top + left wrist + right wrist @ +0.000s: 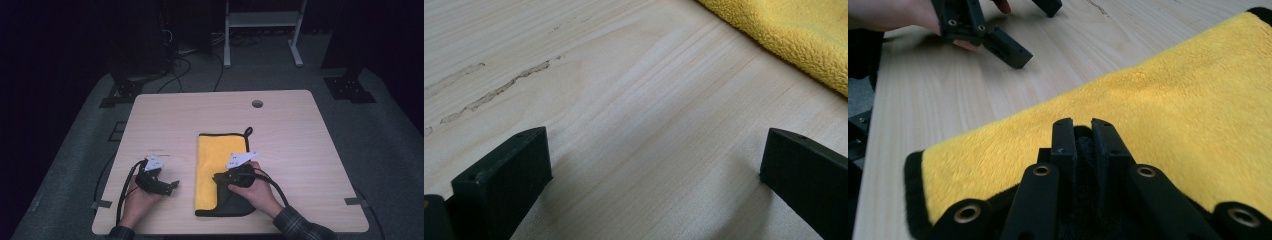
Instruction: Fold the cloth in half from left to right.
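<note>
A yellow towel [212,155] with a black border lies on the wooden table [285,135], and its dark underside shows at the near right corner [235,205]. My right gripper [221,179] sits over that corner. In the right gripper view its jaws [1083,131] are shut on a fold of the dark cloth, with the yellow towel [1168,95] spread beyond. My left gripper [169,186] rests on the bare table left of the towel. It stands open [656,165] with nothing between its fingers, and the towel's edge [804,35] lies ahead at the upper right.
The towel has a black hanging loop [247,131] at its far right corner. A round cable hole [257,104] sits near the table's far edge. The left gripper [1030,27] and its hand appear across the wood in the right gripper view.
</note>
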{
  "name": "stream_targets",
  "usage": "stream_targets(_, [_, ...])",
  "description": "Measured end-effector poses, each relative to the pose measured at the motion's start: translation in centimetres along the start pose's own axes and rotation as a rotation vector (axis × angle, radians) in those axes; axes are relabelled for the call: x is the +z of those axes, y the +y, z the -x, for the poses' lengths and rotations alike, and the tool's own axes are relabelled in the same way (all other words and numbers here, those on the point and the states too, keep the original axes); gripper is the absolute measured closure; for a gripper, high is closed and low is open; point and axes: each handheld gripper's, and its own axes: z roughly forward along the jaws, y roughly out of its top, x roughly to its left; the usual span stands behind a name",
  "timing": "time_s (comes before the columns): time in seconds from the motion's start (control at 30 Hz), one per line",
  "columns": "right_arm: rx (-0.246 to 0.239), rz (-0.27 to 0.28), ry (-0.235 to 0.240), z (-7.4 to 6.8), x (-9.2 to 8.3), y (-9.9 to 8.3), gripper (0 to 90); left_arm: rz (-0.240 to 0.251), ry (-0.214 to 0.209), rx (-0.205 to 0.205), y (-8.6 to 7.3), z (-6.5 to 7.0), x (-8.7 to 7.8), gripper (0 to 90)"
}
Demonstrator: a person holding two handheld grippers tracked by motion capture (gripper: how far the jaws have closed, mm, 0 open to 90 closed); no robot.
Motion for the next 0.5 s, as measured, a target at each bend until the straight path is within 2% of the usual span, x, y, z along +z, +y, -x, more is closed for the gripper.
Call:
stream_targets(0.27, [0.003,0.014,0.004,-0.3,-3.3,-1.3,80.3,-0.001,-0.001,-0.002,0.0,0.0,0.0,0.0])
stream_targets(0.5, [0.007,-0.016,-0.003,-0.9,-5.0,-3.1,79.9,0.002,-0.001,-0.003,0.0,0.0,0.0,0.0])
